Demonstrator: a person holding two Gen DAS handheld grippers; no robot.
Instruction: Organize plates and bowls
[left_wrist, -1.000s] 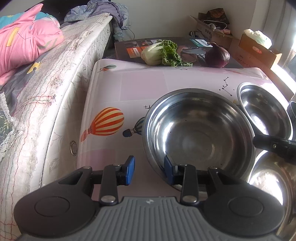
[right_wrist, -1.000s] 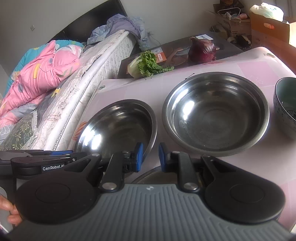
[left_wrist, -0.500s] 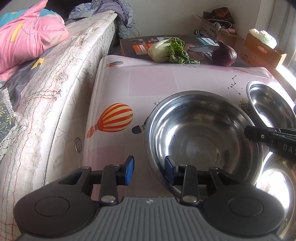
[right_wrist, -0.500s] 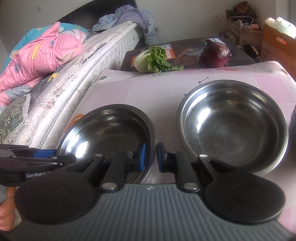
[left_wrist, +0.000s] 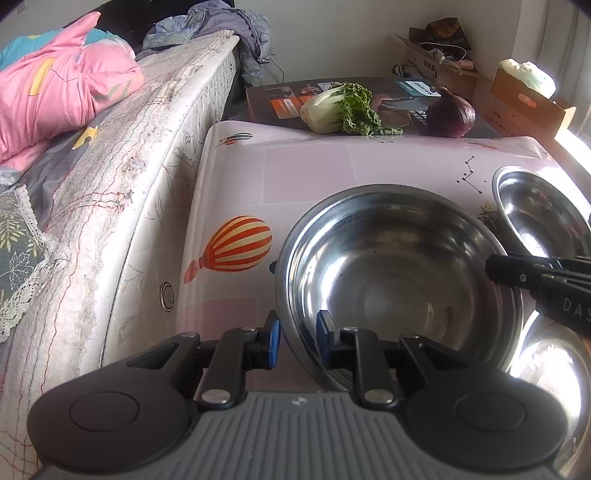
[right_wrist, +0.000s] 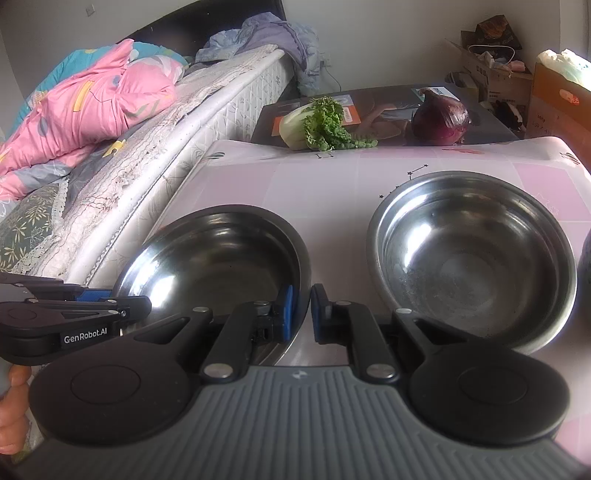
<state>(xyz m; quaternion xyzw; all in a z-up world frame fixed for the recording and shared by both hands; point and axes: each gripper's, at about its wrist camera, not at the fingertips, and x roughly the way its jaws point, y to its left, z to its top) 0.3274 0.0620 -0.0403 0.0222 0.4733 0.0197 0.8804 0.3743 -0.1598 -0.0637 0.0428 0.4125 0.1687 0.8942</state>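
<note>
A: Entry. Left tool (left_wrist: 297, 338) straddles the near-left rim of the large steel bowl (left_wrist: 399, 280): one blue pad sits outside the wall, the other inside. Jaws are narrow, rim between them. I cannot tell whether the pads are pressing on the metal or only bracketing it.

B: Noted. Right tool (right_wrist: 299, 308) is on the same bowl (right_wrist: 218, 258), at its near-right rim. One pad is inside the wall, the other outside, gap small. Again I cannot confirm contact.

A: So both tools are at opposite sides of one bowl. It sits on the pink tabletop (left_wrist: 306, 173), beside the hot-air-balloon print (left_wrist: 236, 245).

B: Second steel bowl (right_wrist: 472, 258) stands just to its right, upright, apart from it. A third shiny bowl (left_wrist: 554, 387) shows at the near right in the left view, partly cut off. Cabbage (right_wrist: 314, 127) and red onion (right_wrist: 439, 116) lie on the dark box beyond the tabletop, well clear.

A: Judgement on the step: a two-handed grasp of the large bowl, before a lift, probably to stack it with the others.

B: The next move calls for both tools to close firmly on the thin rim, then rise together and level. Steel is slick; uneven lift could let the rim slide out of one pair of pads.

A: Keep clear of the neighbouring bowl's rim.
</note>
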